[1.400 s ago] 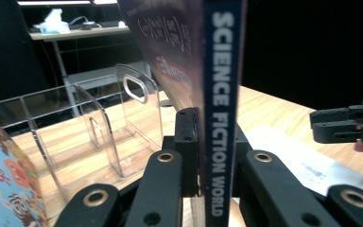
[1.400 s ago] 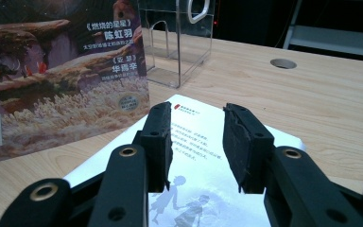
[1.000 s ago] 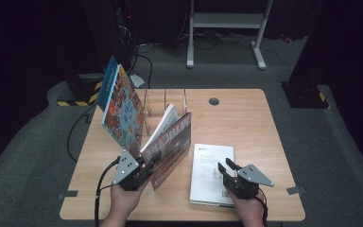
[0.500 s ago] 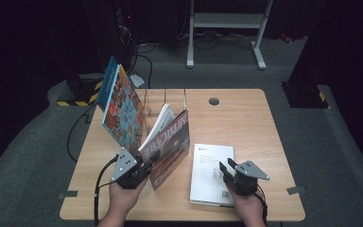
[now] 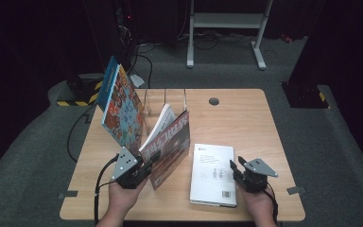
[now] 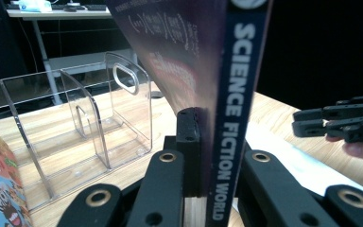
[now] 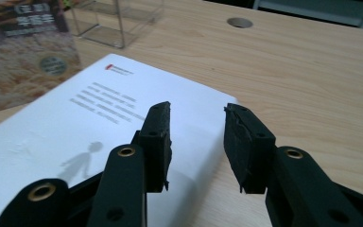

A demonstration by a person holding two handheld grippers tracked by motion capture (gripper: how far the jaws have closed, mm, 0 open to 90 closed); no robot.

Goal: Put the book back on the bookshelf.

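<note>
My left gripper [image 5: 144,165] is shut on the lower spine of a magazine [image 5: 170,142], which stands on edge and tilts up toward the rack. In the left gripper view the spine [image 6: 229,118] reads "Science Fiction World" and sits clamped between the jaws of that gripper [image 6: 222,142]. A white book [image 5: 212,172] lies flat at the front right. My right gripper [image 5: 235,169] is open at that book's right edge. In the right gripper view one jaw hovers over the white cover [image 7: 75,127] and the other over bare wood, the gripper [image 7: 196,123] holding nothing.
A clear acrylic book rack [image 5: 165,101] with dividers stands at mid-table. A colourful picture book [image 5: 123,111] leans upright at its left end. A round cable hole [image 5: 213,100] lies behind. The table's front edge is close to both hands.
My right gripper has shifted slightly beside the white book's right edge. The left gripper and its magazine have stayed put.
</note>
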